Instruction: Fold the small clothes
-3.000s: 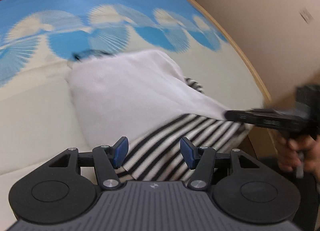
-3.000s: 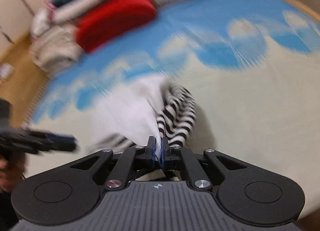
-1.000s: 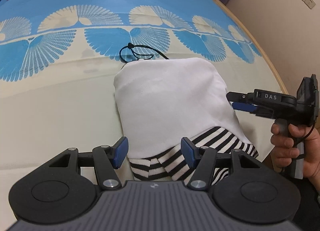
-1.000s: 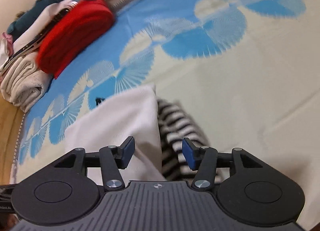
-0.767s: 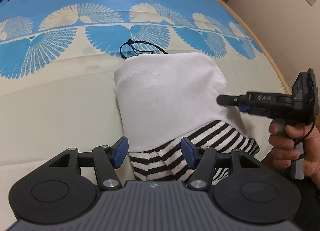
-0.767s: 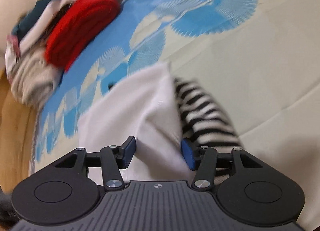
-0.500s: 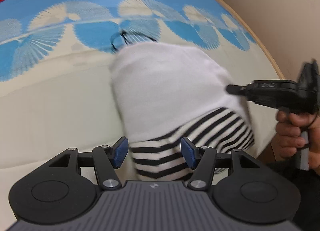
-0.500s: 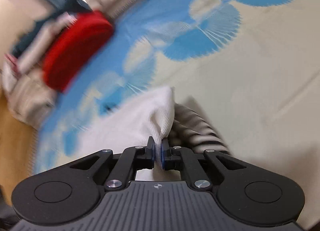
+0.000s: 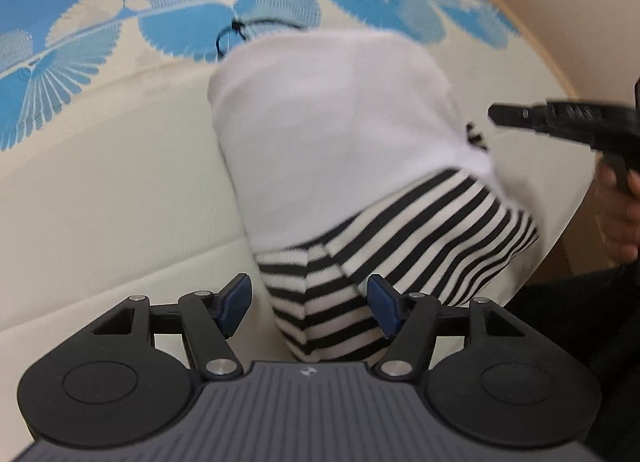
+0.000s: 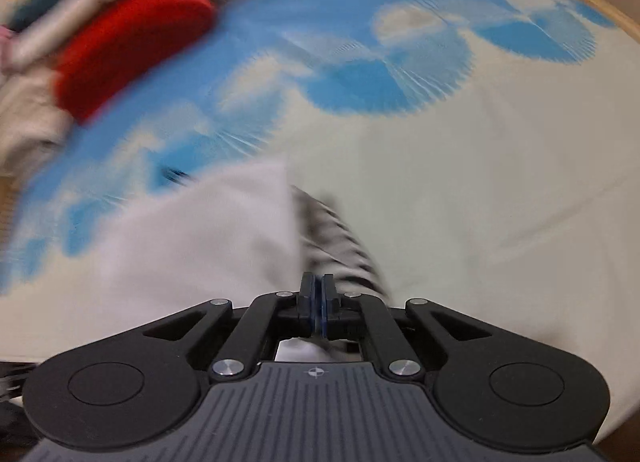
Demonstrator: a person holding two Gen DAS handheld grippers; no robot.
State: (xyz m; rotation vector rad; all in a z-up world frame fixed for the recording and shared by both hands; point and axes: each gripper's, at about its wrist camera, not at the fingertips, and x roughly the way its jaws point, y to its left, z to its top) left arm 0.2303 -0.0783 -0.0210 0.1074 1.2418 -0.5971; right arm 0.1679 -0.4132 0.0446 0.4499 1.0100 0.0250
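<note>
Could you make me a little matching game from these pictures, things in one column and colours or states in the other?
Things:
1. left gripper
2. right gripper
3. folded pile
4. cord

States:
A. red
B. shut
C. black, beyond the white garment
D. open, over the striped cloth

Pairs: 1-D, 2-B, 3-A, 4-C

Soft, even indoor light, no glare, only faint shadows. Both views carry heavy fisheye bending at the edges. Left wrist view: mild motion blur ahead of the left gripper point(image 9: 308, 304); the bedspread point(image 9: 100, 190) pattern smears. Right wrist view is worse: everything beyond the right gripper point(image 10: 319, 308) streaks, the red pile point(image 10: 132, 46) far left is a smudge. Gripper bodies stay sharp.
</note>
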